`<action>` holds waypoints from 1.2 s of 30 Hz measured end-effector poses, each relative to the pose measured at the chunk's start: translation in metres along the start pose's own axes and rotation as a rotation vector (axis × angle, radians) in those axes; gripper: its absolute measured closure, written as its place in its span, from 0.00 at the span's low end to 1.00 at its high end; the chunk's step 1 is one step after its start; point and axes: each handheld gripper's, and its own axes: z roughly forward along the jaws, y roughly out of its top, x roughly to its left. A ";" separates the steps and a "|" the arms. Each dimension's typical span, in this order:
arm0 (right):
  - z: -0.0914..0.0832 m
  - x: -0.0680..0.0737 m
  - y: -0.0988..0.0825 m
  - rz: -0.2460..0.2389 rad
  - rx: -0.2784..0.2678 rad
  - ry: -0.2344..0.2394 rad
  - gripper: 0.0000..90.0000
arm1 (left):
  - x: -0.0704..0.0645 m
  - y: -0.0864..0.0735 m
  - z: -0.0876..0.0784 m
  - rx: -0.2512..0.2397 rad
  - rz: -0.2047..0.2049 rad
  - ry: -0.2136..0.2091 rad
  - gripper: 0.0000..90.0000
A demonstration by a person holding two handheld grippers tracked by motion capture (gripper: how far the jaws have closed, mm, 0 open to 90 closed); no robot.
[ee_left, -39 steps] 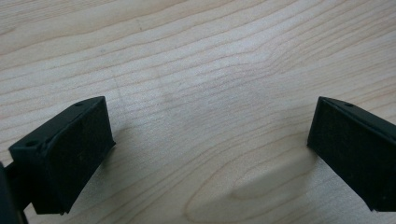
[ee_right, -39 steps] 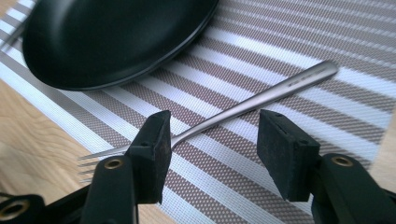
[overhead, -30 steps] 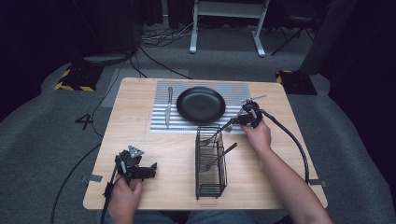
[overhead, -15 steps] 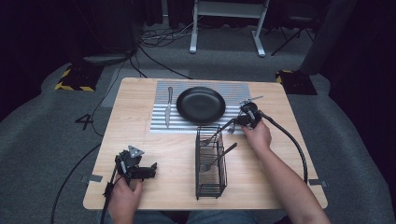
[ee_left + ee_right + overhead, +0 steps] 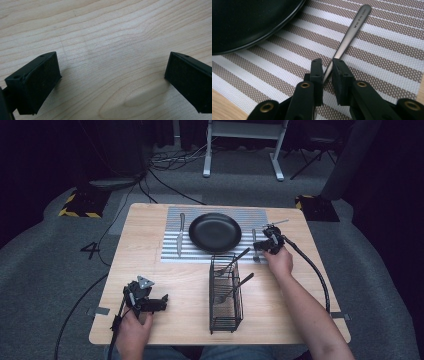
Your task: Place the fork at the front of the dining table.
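The utensil [image 5: 352, 32] lies flat on the striped mat [image 5: 387, 45], just right of the black plate [image 5: 249, 22] in the high view, its handle running away from your right hand-held gripper [image 5: 327, 68] toward the far edge of the mat. In the right gripper view the thin neck of that utensil sits in the narrow gap between the jaws, which have just been closing; they stand nearly together around the metal, and it looks as though the pads are on it, though the contact itself is hard to make out. Its working end is hidden under the jaws, so you cannot tell whether it is a fork or a spoon. In the high view your right hand-held gripper [image 5: 267, 243] is at the mat's right side, pointing toward the plate [image 5: 215, 232], and a knife [image 5: 180, 234] lies on the mat [image 5: 170, 256] on the plate's left. In front of the mat stands a wire basket [image 5: 226, 317] with two more utensils leaning in it, handles sticking up and to the right. Your left hand-held gripper [image 5: 146, 299] rests near the front left of the bench [image 5: 150, 270], well apart from everything else; the left gripper view shows its jaws spread wide over bare wood with nothing between them.
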 end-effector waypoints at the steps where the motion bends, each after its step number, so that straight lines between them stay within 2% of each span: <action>1: 0.000 -0.001 0.000 0.007 -0.001 0.004 0.87 | 0.000 0.000 0.000 0.000 0.000 0.000 0.00; 4: -0.007 -0.002 -0.003 0.011 -0.018 0.023 0.80 | 0.000 0.000 0.000 0.000 0.000 0.000 0.00; 7: -0.024 -0.001 -0.005 -0.023 -0.036 0.039 0.71 | 0.000 0.000 0.000 0.000 0.000 0.000 0.00; 9: -0.038 0.001 -0.007 -0.042 -0.052 0.054 0.71 | 0.000 0.000 0.000 0.000 0.000 0.000 0.00; 12: -0.057 0.002 -0.013 -0.030 -0.079 0.119 0.71 | 0.000 0.000 0.000 0.000 0.000 0.000 0.00; 14: -0.068 0.006 -0.020 -0.054 -0.074 0.130 0.71 | 0.000 0.000 0.000 0.000 0.000 0.000 0.00; 18: -0.076 0.017 -0.035 -0.103 -0.044 0.131 0.70 | 0.000 0.000 0.000 0.000 0.000 0.000 0.00; 25: -0.072 0.036 -0.055 -0.199 0.005 0.104 0.69 | 0.000 0.000 0.000 0.000 0.000 0.000 0.00; 29: -0.059 0.034 -0.056 -0.192 0.037 0.088 0.70 | 0.000 0.000 0.000 0.000 0.000 0.000 0.00; 33: -0.051 0.028 -0.053 -0.191 0.030 0.063 0.70 | 0.000 0.000 0.000 0.000 0.000 0.000 0.00; 36: -0.046 0.022 -0.047 -0.165 0.013 0.041 0.70 | 0.000 0.000 0.000 0.000 0.000 0.000 0.00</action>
